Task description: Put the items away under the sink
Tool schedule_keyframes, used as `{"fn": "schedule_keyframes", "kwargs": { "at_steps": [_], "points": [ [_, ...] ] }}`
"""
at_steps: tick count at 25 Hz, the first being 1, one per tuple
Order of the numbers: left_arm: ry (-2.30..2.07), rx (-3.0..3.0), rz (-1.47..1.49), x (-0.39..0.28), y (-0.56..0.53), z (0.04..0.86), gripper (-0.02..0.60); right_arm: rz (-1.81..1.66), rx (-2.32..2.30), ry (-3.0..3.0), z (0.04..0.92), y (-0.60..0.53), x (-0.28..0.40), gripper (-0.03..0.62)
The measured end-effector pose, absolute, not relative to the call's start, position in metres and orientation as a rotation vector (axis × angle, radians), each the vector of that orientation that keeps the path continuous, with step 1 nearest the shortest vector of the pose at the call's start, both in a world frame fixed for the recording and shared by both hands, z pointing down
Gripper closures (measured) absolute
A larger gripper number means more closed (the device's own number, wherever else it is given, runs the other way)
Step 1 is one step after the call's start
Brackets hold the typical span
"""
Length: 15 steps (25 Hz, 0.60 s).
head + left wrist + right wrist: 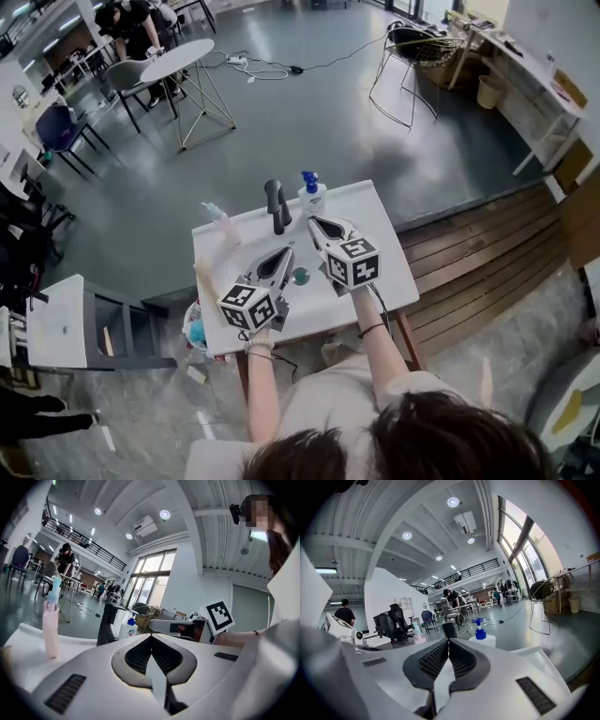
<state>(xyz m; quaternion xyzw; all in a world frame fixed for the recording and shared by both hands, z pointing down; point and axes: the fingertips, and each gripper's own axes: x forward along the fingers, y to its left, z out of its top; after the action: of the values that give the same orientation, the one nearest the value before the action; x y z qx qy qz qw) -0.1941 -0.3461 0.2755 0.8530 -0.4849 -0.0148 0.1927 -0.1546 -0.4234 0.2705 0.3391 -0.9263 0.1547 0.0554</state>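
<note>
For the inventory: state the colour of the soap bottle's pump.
Blue; the pump shows best in the right gripper view.

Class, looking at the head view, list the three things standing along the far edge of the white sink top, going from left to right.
First the pink bottle → black tap → white pump bottle with its blue top.

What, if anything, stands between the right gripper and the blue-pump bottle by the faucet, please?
Nothing visible does. The right gripper, jaws shut, points almost at the pump bottle, with open space between them; the black faucet stands just left of that line.
</note>
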Motion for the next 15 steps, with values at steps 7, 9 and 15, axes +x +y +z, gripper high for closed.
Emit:
{"fn": "schedule_keyframes", "kwargs": {
  "at_steps": [7,9,15],
  "points": [
    [-1.407,2.319,-0.038,-0.201,-0.348,0.295,0.580,0.521,1.079,-2.758,0.292,-0.443,-0.155,0.576],
    [-1.406,2.299,-0.030,-0.203,-0.347,0.300,0.580,0.528,1.081,-2.752,0.297,-0.445,-0.156,0.576],
    [-1.343,2.319,0.042,-0.195,-0.359,0.308,0.580,0.566,1.141,-2.729,0.304,-0.462,-0.154,0.576]
  ]
}}
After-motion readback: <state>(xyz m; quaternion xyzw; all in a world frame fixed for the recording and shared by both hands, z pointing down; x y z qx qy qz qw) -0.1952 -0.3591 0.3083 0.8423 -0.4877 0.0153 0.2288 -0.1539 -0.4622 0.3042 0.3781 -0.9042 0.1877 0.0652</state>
